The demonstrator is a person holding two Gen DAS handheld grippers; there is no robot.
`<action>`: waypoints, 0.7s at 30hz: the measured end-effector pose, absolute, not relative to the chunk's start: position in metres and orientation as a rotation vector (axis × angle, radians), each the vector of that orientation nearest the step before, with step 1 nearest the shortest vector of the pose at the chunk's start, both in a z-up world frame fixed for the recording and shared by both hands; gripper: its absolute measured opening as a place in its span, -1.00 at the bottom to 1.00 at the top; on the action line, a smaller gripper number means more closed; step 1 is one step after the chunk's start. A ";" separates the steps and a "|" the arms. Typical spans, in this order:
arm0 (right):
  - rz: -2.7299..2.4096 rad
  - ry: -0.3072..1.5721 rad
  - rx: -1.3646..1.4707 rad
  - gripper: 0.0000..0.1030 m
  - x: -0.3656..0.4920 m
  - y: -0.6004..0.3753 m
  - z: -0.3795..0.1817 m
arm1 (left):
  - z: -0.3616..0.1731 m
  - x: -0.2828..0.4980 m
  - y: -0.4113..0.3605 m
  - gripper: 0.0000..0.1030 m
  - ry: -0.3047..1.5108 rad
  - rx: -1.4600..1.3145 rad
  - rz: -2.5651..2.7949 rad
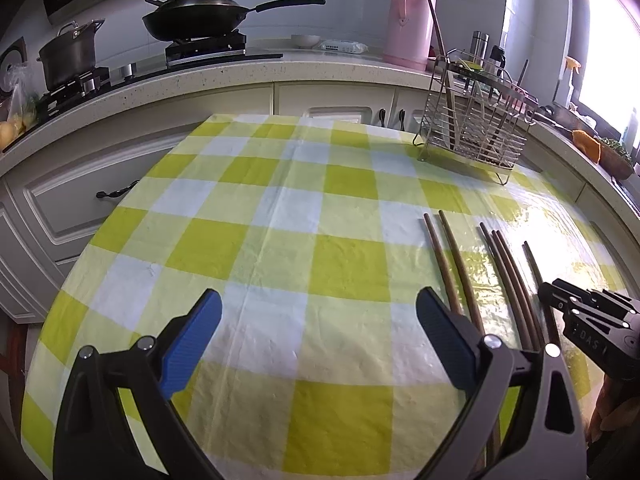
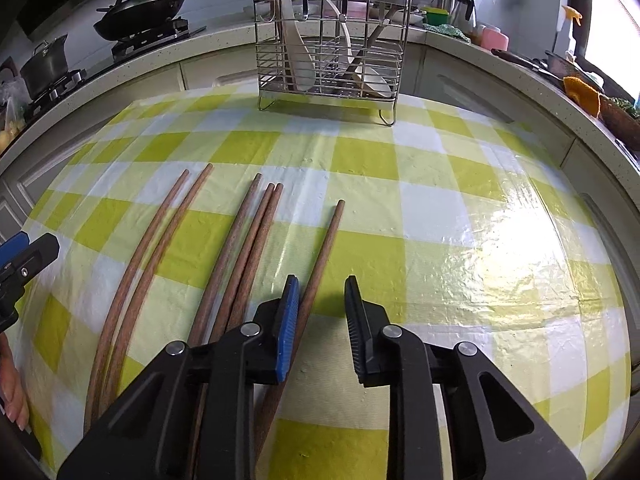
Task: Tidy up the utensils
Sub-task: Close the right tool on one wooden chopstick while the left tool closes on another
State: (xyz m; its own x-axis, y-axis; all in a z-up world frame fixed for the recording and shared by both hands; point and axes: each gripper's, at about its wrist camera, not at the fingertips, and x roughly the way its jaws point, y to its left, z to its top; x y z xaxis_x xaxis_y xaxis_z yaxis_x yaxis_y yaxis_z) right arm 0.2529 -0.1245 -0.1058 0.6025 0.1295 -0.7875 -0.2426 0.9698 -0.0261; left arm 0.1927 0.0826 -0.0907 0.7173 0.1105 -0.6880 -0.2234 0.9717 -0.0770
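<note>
Several brown wooden chopsticks lie lengthwise on the yellow-checked tablecloth: a pair at the left, a bunch of three in the middle and a single chopstick at the right. My right gripper is low over the single chopstick, which runs between its jaws close to the blue left pad; a gap shows beside the black right pad. My left gripper hovers wide open over bare cloth, left of the chopsticks. The wire utensil rack stands at the table's far edge.
The rack holds white spoons and a few sticks. Behind the table runs a counter with a wok, a pot and a pink thermos. A person's fingers show at the left edge.
</note>
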 end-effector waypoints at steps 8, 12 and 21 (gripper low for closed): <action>0.255 0.896 -0.151 -0.85 0.248 -0.122 -0.106 | -0.093 0.201 0.075 0.84 0.787 -0.149 0.159; 0.271 0.897 -0.138 -0.86 0.246 -0.127 -0.106 | -0.095 0.211 0.066 0.82 0.818 -0.136 0.134; 0.283 0.899 -0.117 -0.86 0.242 -0.137 -0.106 | -0.097 0.240 0.030 0.71 0.863 -0.030 0.131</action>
